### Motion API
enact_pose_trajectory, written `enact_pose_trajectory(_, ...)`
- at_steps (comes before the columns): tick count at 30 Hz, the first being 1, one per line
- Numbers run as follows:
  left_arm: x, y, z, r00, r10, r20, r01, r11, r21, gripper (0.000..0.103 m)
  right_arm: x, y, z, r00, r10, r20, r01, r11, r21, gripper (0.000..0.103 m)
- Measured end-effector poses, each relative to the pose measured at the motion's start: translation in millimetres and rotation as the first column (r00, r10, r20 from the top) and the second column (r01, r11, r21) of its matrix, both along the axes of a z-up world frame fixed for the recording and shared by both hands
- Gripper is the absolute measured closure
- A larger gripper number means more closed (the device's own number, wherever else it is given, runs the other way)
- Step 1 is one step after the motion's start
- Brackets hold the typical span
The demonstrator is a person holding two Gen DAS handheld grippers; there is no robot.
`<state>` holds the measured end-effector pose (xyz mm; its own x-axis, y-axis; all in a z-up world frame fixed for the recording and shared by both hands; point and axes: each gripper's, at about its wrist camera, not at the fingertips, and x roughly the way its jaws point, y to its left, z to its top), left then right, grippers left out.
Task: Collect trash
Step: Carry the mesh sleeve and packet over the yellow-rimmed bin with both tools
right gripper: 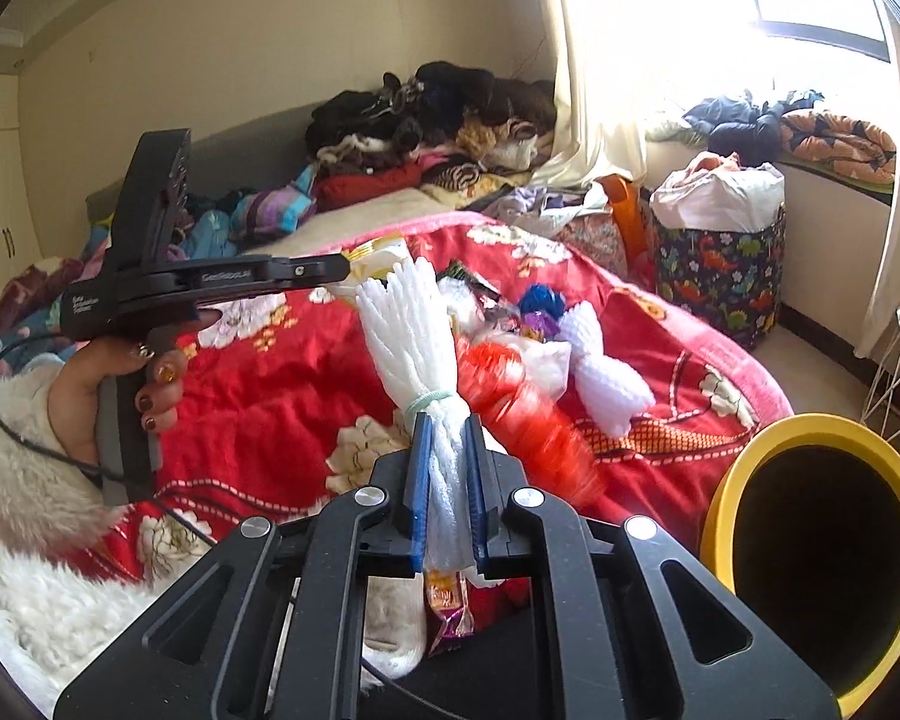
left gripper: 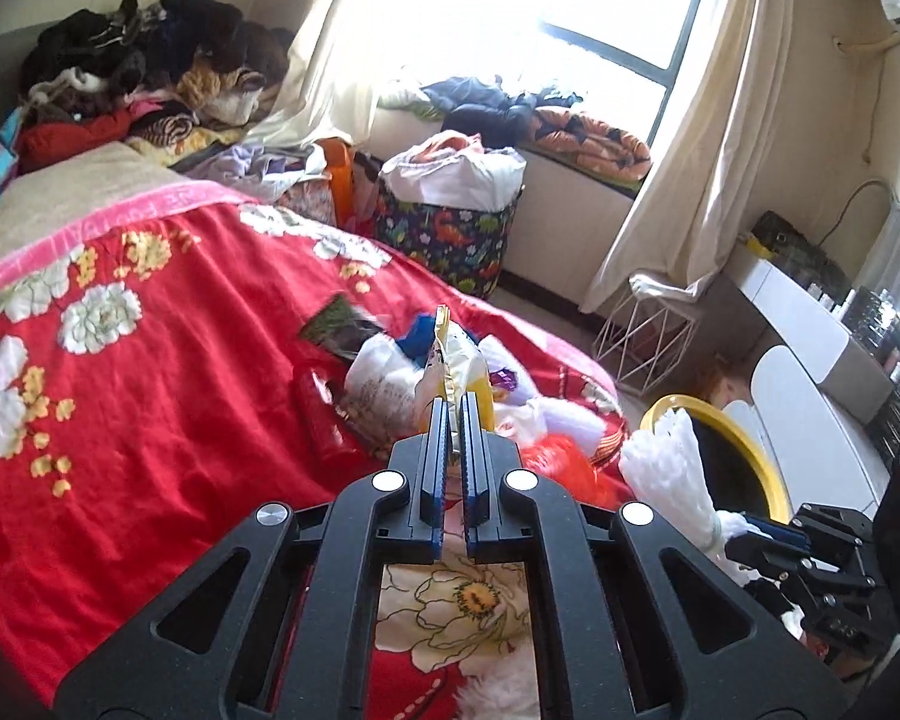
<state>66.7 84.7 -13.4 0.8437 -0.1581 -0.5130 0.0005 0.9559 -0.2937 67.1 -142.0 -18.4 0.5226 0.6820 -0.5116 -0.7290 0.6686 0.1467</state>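
Note:
My left gripper (left gripper: 452, 405) is shut on a yellow and white snack wrapper (left gripper: 453, 360), held above the red floral blanket (left gripper: 150, 408). My right gripper (right gripper: 448, 426) is shut on a white foam net bundle (right gripper: 411, 330) tied with a green band; it also shows in the left wrist view (left gripper: 669, 468). More trash lies in a pile on the blanket: an orange foam net (right gripper: 510, 408), a white foam net (right gripper: 600, 372), a blue wrapper (right gripper: 540, 300), a dark wrapper (left gripper: 336, 318). The yellow-rimmed bin (right gripper: 822, 552) stands beside the bed, to the right.
Piled clothes (left gripper: 150, 60) lie at the head of the bed. A dinosaur-print laundry bag (left gripper: 450, 228) stands by the window seat. A white wire stand (left gripper: 642, 336) and a desk (left gripper: 810, 324) are at the right. A small orange wrapper (right gripper: 447, 606) lies under my right gripper.

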Motion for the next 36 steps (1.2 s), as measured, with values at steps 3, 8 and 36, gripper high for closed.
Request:
enact_pose_trajectory(3, -3, -3, 7, 1.000, -0.010, 0.020, 0.010, 1.000, 0.001, 0.101, 1, -4, 6, 1.000, -0.015, 0.019, 0.015, 1.000, 0.013, 0.092)
enact_pose_trajectory(8, -6, -11, 16, 0.998, -0.029, 0.047, 0.029, 1.000, 0.011, 0.101, 2, -16, 13, 0.998, -0.058, 0.033, 0.057, 0.998, 0.032, 0.092)
enact_pose_trajectory(36, 18, -110, 18, 0.958, -0.285, 0.035, 0.283, 0.957, 0.057, 0.101, 36, -136, -4, 0.898, -0.438, -0.050, 0.440, 0.894, 0.082, 0.092)
